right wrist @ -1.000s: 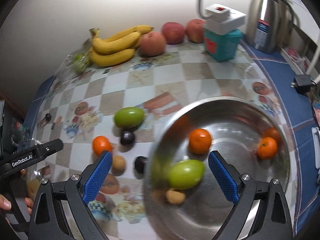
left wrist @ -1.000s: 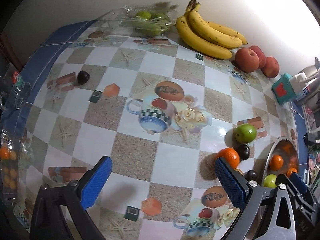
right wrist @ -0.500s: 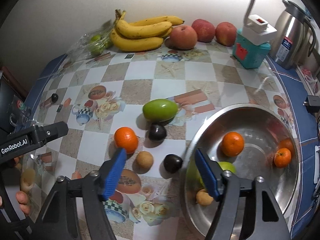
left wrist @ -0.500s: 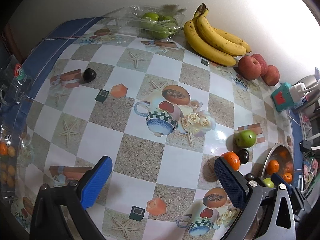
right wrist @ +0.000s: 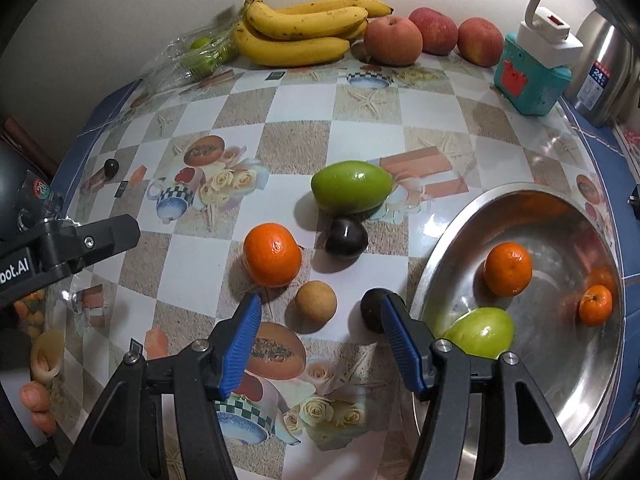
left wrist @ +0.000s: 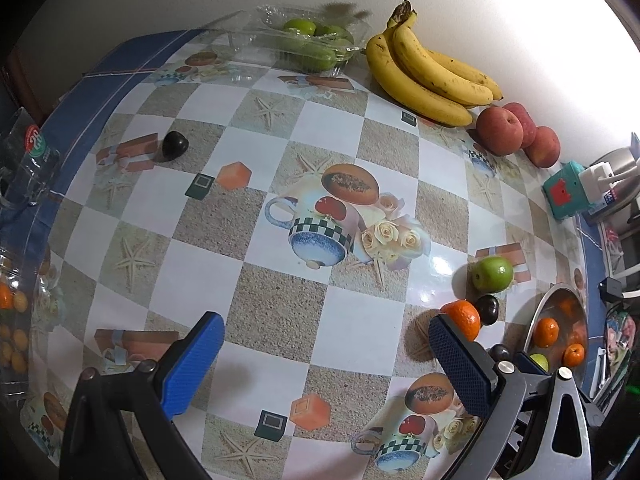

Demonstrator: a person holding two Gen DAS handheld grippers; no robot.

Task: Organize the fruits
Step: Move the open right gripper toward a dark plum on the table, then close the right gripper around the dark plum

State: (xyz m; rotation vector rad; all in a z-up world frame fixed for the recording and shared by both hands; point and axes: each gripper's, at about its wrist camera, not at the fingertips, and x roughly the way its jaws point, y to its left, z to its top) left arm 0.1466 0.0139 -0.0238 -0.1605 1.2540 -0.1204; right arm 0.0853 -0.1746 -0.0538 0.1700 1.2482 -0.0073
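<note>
Right now I judge I'm at the pick-up step: my right gripper (right wrist: 320,320) is spread wide and holding nothing, with the small tan fruit (right wrist: 316,301) sitting just ahead in the gap between its blue pads (right wrist: 244,344). The steel bowl (right wrist: 440,256) lies just off its right finger, so the next move calls for easing forward until the pads flank the tan fruit, closing gently since it is round and may roll, then swinging right over the bowl's rim. The dark plum (right wrist: 374,309) touching or nearly touching the right finger could get nudged, so I'd keep my line centred.

My left gripper (left wrist: 324,364) is also released and empty, hovering over bare checked tablecloth (left wrist: 280,308) with nothing between its fingers; the loose fruit cluster is off to its right.

Counting what waits on the cloth ahead of the right gripper: one orange (right wrist: 272,254), one green mango-like fruit (right wrist: 351,192), one tan fruit, and two dark plums near me, the second (right wrist: 346,237) further ahead, plus a third plum (right wrist: 111,167) far off to the left. In the bowl I see two oranges, (right wrist: 508,274) and (right wrist: 596,305), and one green fruit (right wrist: 480,332); something orange higher up may be only reflection. Along the far wall: one bunch of bananas (right wrist: 296,36), three apples (right wrist: 394,40), and a clear pack of green fruits (left wrist: 308,40) I cannot count.
</note>
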